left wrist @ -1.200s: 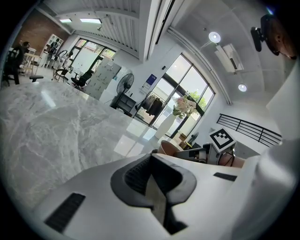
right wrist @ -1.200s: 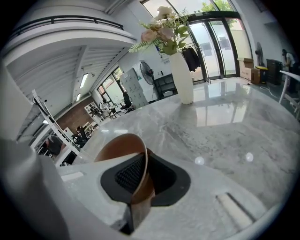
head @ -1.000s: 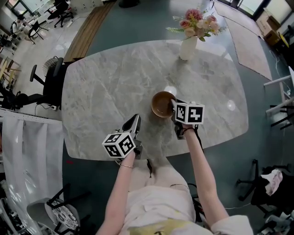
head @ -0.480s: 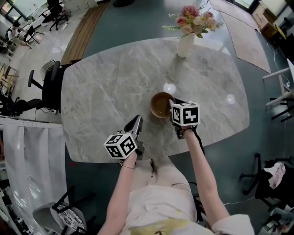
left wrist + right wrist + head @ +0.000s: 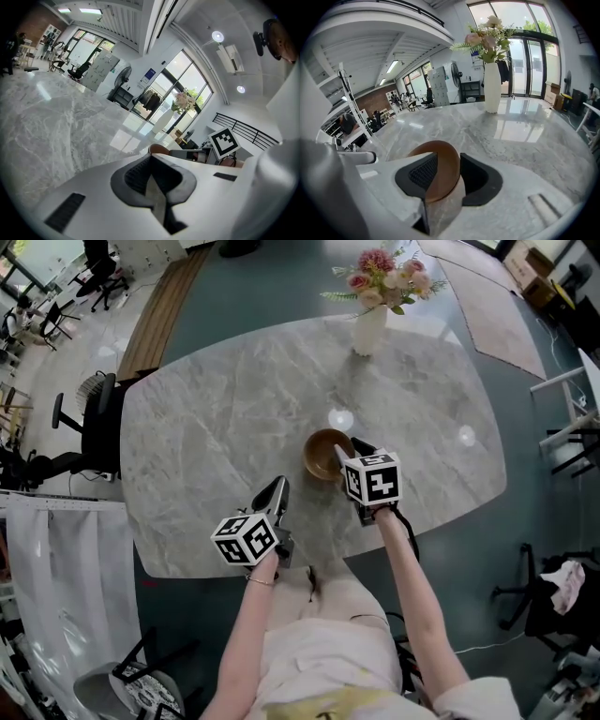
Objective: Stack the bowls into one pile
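A brown bowl (image 5: 325, 454) sits on the grey marble table (image 5: 216, 418), right of the middle. My right gripper (image 5: 347, 448) reaches over its near right rim, one finger inside and one outside. In the right gripper view the bowl (image 5: 440, 173) has its rim between the black pads (image 5: 417, 176). The jaws of the right gripper (image 5: 448, 160) are opening, and a gap shows at the right pad. My left gripper (image 5: 274, 495) hovers near the table's front edge, shut and empty. In its own view the left gripper (image 5: 151, 164) points towards the bowl (image 5: 158, 149).
A white vase of flowers (image 5: 368, 326) stands at the table's far side, and the vase (image 5: 492, 93) shows beyond the bowl. An office chair (image 5: 94, 427) stands off the table's left edge. The person's legs (image 5: 319, 634) are at the near edge.
The right gripper has rolled a little at the bowl's rim and its fingers stand wider apart. The bowl stays in place on the table. The left gripper has not moved.
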`<state>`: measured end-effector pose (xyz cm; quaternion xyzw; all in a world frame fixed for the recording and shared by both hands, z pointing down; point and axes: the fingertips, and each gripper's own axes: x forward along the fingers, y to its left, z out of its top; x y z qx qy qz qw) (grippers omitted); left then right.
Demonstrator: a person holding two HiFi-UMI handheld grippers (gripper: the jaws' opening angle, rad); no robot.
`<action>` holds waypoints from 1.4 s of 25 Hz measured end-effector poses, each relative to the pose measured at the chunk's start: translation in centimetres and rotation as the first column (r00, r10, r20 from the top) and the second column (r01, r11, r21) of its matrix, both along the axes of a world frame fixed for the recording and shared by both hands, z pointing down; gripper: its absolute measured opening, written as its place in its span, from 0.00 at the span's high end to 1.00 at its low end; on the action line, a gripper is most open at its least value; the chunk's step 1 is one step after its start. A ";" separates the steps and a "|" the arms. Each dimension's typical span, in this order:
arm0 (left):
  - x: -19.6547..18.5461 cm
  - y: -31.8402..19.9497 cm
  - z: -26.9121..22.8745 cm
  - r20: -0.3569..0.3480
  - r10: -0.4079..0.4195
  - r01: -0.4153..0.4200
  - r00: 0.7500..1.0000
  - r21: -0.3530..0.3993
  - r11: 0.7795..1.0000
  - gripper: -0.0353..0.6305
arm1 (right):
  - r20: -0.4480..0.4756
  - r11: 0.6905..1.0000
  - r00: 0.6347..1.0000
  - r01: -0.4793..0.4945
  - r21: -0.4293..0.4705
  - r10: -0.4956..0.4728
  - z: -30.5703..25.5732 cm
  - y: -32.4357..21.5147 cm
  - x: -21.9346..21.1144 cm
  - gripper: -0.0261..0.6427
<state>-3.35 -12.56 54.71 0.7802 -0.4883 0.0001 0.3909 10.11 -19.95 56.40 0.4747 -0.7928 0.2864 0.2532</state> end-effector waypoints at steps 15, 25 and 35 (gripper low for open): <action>-0.7 -0.5 -2.7 0.035 0.034 -0.038 0.999 0.094 0.995 0.95 | 0.100 0.997 0.995 -0.005 0.077 -0.002 -2.6 0.9 -0.2 0.83; -1.9 -0.5 -6.3 0.102 0.068 -0.087 0.992 0.197 0.977 0.95 | 0.165 0.989 0.986 0.012 0.150 -0.038 -5.8 2.1 -1.4 0.95; -5.0 -0.1 -9.7 0.173 0.011 -0.061 0.985 0.285 0.957 0.95 | 0.279 0.961 0.956 0.003 0.278 -0.084 -10.7 3.0 -2.3 0.95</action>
